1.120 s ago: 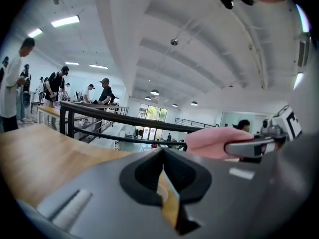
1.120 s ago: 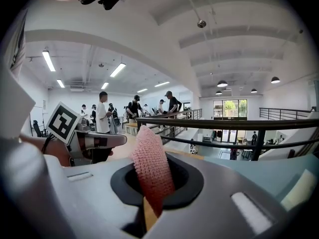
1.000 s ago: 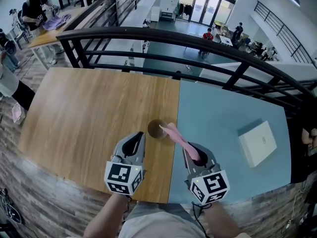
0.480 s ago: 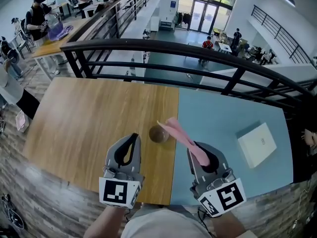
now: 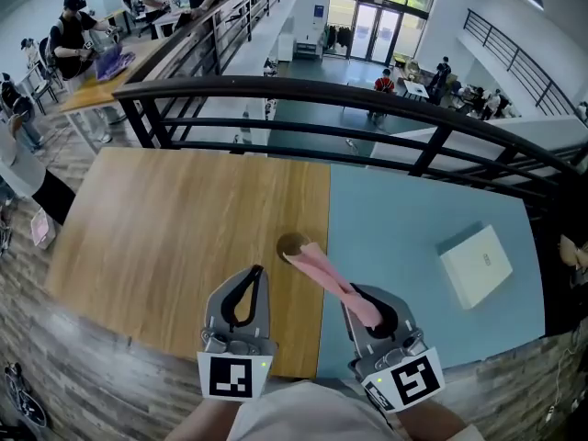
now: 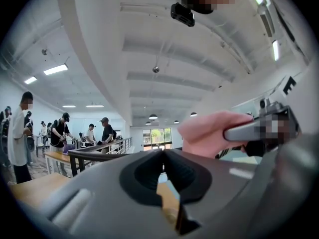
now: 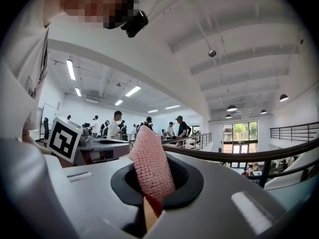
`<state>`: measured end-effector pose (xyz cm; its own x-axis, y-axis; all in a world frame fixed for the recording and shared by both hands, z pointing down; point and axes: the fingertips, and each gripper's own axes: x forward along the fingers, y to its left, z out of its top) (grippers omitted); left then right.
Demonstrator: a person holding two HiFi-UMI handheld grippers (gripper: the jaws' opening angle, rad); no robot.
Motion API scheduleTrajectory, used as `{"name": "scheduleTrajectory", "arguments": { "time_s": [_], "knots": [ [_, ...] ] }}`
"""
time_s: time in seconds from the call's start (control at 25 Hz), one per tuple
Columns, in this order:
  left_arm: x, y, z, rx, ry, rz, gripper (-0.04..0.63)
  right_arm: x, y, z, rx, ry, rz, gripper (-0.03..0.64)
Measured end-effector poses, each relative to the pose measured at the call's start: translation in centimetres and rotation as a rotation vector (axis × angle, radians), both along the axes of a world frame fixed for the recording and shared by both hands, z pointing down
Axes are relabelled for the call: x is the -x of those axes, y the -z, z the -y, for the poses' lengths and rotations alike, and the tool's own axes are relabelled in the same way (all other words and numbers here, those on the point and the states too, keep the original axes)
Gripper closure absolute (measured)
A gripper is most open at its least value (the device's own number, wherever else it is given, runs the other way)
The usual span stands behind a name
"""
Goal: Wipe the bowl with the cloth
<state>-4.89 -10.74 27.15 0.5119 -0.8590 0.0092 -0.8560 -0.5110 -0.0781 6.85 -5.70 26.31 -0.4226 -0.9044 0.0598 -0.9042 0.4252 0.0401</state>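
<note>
A small brown bowl (image 5: 290, 243) stands on the wooden half of the table (image 5: 165, 219), close to the seam with the blue half. My right gripper (image 5: 354, 294) is shut on a pink cloth (image 5: 326, 278). The cloth sticks out stiffly toward the bowl, and its free end hangs at the bowl's right rim. In the right gripper view the cloth (image 7: 151, 166) rises out of the closed jaws. My left gripper (image 5: 256, 271) hovers beside it to the left, shut with nothing between its fingers; in its own view the left gripper (image 6: 162, 156) has its jaws pressed together, with the cloth (image 6: 212, 132) at the right.
A white box (image 5: 476, 265) lies on the blue tabletop at the right. A black railing (image 5: 367, 95) runs along the table's far edge, with a lower floor beyond it. People stand at a table (image 5: 101, 67) far back on the left.
Both grippers have risen and drawn back toward me. The cloth's tip, which reached over the bowl half a second ago, now hangs at its right rim.
</note>
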Motion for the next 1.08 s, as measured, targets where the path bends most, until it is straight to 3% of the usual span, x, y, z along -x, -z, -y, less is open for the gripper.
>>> {"name": "scheduleTrajectory", "arguments": {
  "time_s": [0.44,1.08],
  "knots": [
    [-0.3,-1.4,-1.7,0.046,-0.029,0.026,0.594,-0.4,-0.2,-0.4,-0.013,-0.018,0.031,0.606],
    [0.6,-0.3,-4.0,0.020,-0.012,0.045,0.594,0.4,1.1,-1.5,-0.030,-0.006,0.042,0.606]
  ]
}}
